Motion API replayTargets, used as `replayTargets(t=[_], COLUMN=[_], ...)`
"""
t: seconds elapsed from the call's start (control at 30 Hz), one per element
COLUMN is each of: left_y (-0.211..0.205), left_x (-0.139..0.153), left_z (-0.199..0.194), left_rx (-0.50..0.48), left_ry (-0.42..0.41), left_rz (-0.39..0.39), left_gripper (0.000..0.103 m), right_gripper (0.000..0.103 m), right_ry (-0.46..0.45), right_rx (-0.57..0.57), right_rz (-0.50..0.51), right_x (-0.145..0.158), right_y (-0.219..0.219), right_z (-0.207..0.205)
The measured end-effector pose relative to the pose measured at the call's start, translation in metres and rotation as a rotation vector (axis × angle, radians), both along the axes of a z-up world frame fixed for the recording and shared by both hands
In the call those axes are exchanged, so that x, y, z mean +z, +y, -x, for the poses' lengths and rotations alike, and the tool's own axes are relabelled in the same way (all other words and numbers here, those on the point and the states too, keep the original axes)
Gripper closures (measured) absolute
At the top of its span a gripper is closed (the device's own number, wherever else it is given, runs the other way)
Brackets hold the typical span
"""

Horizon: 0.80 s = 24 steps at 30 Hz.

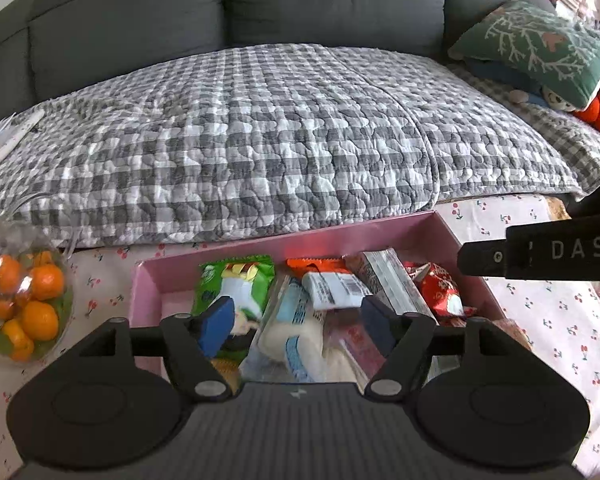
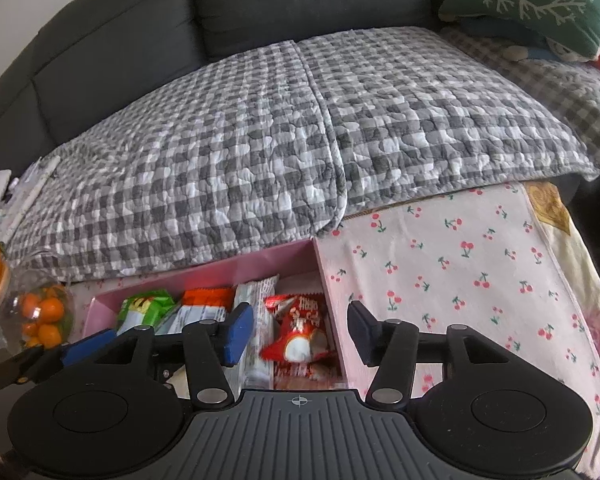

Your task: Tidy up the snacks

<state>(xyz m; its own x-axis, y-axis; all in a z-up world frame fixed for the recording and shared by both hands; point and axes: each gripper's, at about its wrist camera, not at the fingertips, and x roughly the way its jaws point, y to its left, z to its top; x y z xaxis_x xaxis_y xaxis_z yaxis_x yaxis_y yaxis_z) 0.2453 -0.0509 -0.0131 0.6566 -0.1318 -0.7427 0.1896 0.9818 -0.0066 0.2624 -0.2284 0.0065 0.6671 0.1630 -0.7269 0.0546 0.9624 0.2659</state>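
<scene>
A pink box [image 1: 148, 292] sits on a table with a cherry cloth [image 2: 460, 264]. The box is full of snacks. A green bag [image 1: 240, 280] lies at its left end. Next to it is an orange pack [image 1: 316, 265] and a white pack [image 1: 334, 290]. A long silver pack [image 1: 388, 276] lies to the right of those. A red bag [image 1: 440, 286] lies at the right end, close to the box wall. A clear bag of white buns [image 1: 296, 336] lies in the near part of the box.

The left gripper [image 1: 296, 326] hangs over the box with its fingers wide apart. They hold nothing. The bun bag lies between and under them.

The right gripper [image 2: 300, 332] hangs over the right end of the box. Its fingers are wide apart too, and hold nothing. Its left finger [image 2: 238, 332] is over the silver pack, and its right finger [image 2: 362, 330] is over the cloth outside the box. The red bag [image 2: 298, 330] lies under the gap.

A tub of small oranges [image 1: 26, 304] sits on the cloth left of the box. Behind the table is a grey sofa [image 1: 180, 12] with a checked quilt [image 1: 260, 132] on it. A green pillow [image 1: 536, 46] lies at the right.
</scene>
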Motion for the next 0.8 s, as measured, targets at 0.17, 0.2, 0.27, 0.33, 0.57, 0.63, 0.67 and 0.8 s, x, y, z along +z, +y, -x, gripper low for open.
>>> replayTargets(t=[0.17, 0.2, 0.27, 0.33, 0.57, 0.63, 0.67, 0.8], left_y=[0.005, 0.007, 0.009, 0.011, 0.017, 0.02, 0.021, 0.026], left_x=[0.01, 0.012, 0.017, 0.021, 0.029, 0.03, 0.029, 0.026], left_z=[0.017, 0.021, 0.03, 0.039, 0.062, 0.068, 0.071, 0.085], left_rx=[0.012, 0.014, 0.016, 0.018, 0.028, 0.029, 0.03, 0.044], left_ry=[0.006, 0.005, 0.003, 0.003, 0.007, 0.01, 0.013, 0.028], left_rz=[0.006, 0.005, 0.001, -0.001, -0.005, -0.004, -0.005, -0.014], left_gripper=[0.027, 0.024, 0.02, 0.017, 0.008, 0.004, 0.003, 0.001], right_gripper=[0.036, 0.036, 0.036, 0.032, 0.025, 0.023, 0.022, 0.02], right_ry=[-0.008, -0.008, -0.005, -0.006, -0.013, -0.012, -0.01, 0.005], right_rx=[0.008, 0.011, 0.016, 0.018, 0.022, 0.016, 0.013, 0.001], right_rz=[0.006, 0.012, 0.017, 0.02, 0.037, 0.038, 0.038, 0.04], right_x=[0.01, 0.011, 0.014, 0.018, 0.027, 0.028, 0.027, 0.024], right_y=[0.002, 0.003, 0.004, 0.005, 0.007, 0.005, 0.004, -0.001], right_z=[0.024, 0.029, 0.038, 0.048, 0.077, 0.086, 0.089, 0.106])
